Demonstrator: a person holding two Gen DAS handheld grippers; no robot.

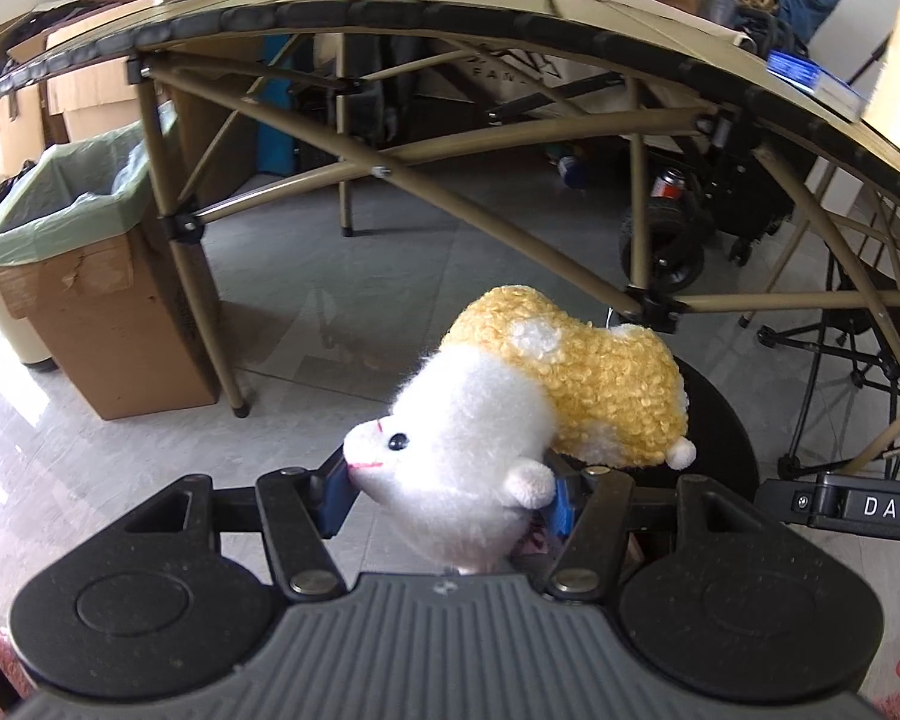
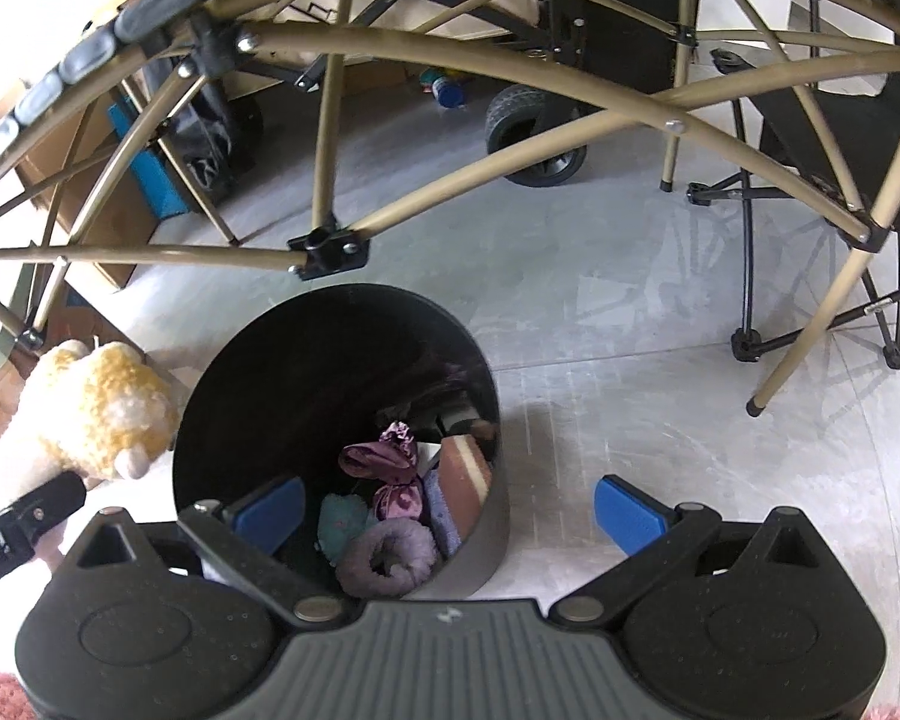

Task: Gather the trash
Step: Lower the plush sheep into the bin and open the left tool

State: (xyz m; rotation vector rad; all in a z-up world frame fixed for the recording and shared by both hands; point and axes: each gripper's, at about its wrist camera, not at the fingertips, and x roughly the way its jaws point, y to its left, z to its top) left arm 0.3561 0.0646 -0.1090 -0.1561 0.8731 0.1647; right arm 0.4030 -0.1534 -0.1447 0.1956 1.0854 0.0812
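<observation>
A white and yellow plush hamster (image 1: 510,414) hangs above the floor, its white head squeezed between the blue pads of my left gripper (image 1: 450,495). Its yellow rear covers part of a black round bin (image 1: 720,438) behind it. In the right wrist view the same plush toy (image 2: 102,414) shows at the left, just beside the rim of the black bin (image 2: 336,420). The bin holds purple fabric pieces, a lilac ring-shaped item and a brown block. My right gripper (image 2: 450,510) is open above the bin; one pad is over its mouth, the other outside its right wall.
A folding table (image 1: 390,6) with tan legs arches over the scene, cluttered on top. A cardboard box lined with a green bag (image 1: 78,252) stands at the left. A wheeled cart (image 2: 534,132) and a folding chair (image 2: 840,138) stand behind. The floor is grey tile.
</observation>
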